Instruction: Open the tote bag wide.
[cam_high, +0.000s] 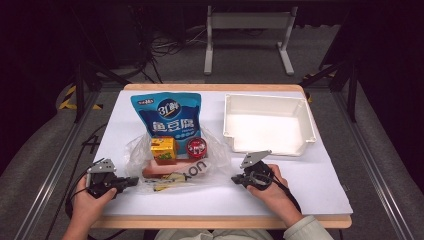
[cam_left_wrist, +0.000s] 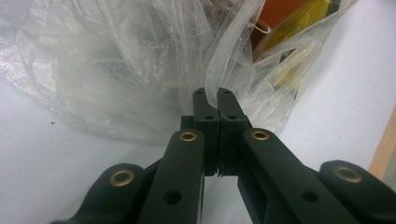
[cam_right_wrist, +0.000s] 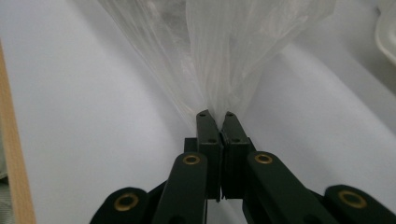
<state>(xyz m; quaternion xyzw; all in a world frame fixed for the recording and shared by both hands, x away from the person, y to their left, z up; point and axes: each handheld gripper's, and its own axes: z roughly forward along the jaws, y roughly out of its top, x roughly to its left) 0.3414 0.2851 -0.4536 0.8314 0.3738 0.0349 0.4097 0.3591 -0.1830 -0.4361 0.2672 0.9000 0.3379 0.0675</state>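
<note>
High view: fixed camera above the person's side of the counter (cam_high: 310, 185), facing forward and down, far enough to take in the whole top and the floor beyond. Left gripper view: camera riding low on the left tongs (cam_left_wrist: 214, 95), looking along the jaws at close range into the clear plastic bag (cam_left_wrist: 116, 60). Right gripper view: likewise on the right tongs (cam_right_wrist: 215, 115), close to the bag's other edge. All three views share the bag and the white counter surface.

Plastic bag (cam_left_wrist: 140, 60): thin clear film, crinkled, glossy. Blue pouch (cam_high: 167, 114) at twelve o'clock of it: shiny printed plastic. White tray (cam_high: 269, 124) at two o'clock: smooth moulded plastic. Table (cam_high: 310, 185): matt white top, wood edge.
</note>
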